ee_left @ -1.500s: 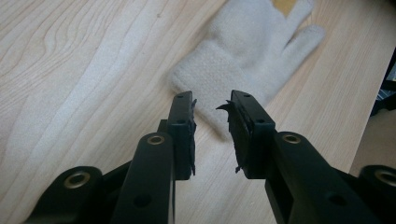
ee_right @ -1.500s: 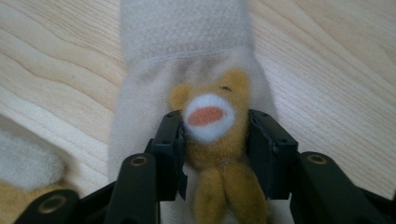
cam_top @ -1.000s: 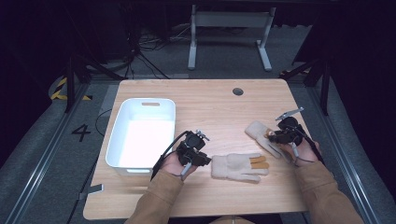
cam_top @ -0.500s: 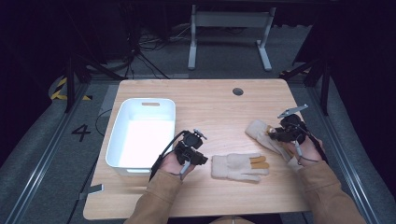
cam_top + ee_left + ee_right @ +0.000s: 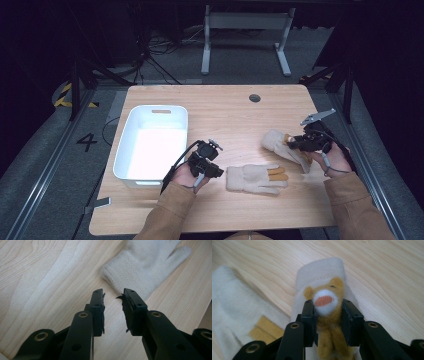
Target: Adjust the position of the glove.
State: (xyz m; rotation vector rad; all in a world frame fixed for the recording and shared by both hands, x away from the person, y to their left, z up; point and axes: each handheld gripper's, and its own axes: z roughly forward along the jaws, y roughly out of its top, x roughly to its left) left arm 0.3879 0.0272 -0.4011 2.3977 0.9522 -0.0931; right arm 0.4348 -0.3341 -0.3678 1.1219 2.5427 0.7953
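On the pale wooden table (image 5: 220, 107), a white tub (image 5: 150, 145) sits left. The left gripper (image 5: 206, 166) hovers slightly parted and empty beside a cream glove (image 5: 255, 178). The right gripper (image 5: 298, 145) clamps another glove's bear patch (image 5: 325, 305). Grey floor surrounds.
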